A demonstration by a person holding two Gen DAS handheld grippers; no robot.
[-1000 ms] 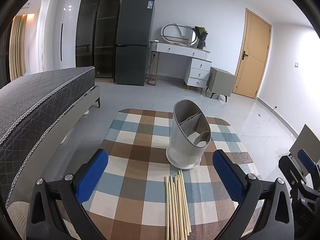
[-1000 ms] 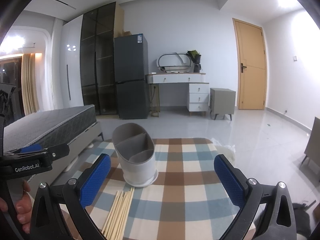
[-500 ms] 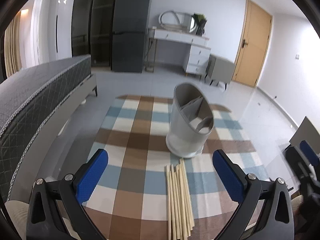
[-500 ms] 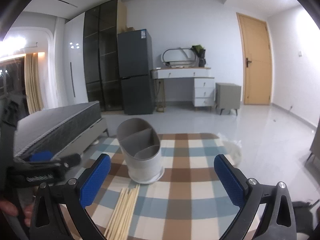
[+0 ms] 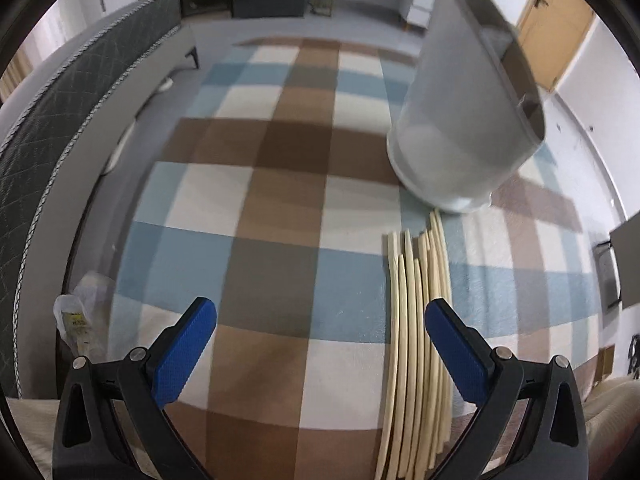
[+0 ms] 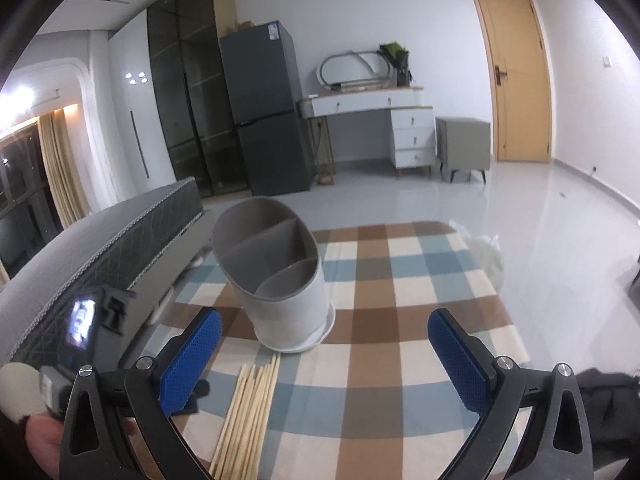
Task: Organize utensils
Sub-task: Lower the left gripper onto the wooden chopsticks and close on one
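Note:
A bundle of pale wooden chopsticks lies on the checked tablecloth, its far ends just short of a grey-white utensil holder. In the right wrist view the holder shows three empty compartments, with the chopsticks in front of it. My left gripper is open, low over the cloth, its right finger beside the chopsticks. My right gripper is open and higher, facing the holder, nothing between its fingers. The left gripper's body and a hand show at the lower left there.
A grey mattress runs along the table's left side. A clear plastic wrapper lies at the table's left edge. Behind are a dark fridge, a white dresser, a grey cabinet and a wooden door.
My left gripper has dropped and tilted down toward the cloth, closing in on the chopsticks; the holder now looms large at upper right. My right gripper has shifted only slightly.

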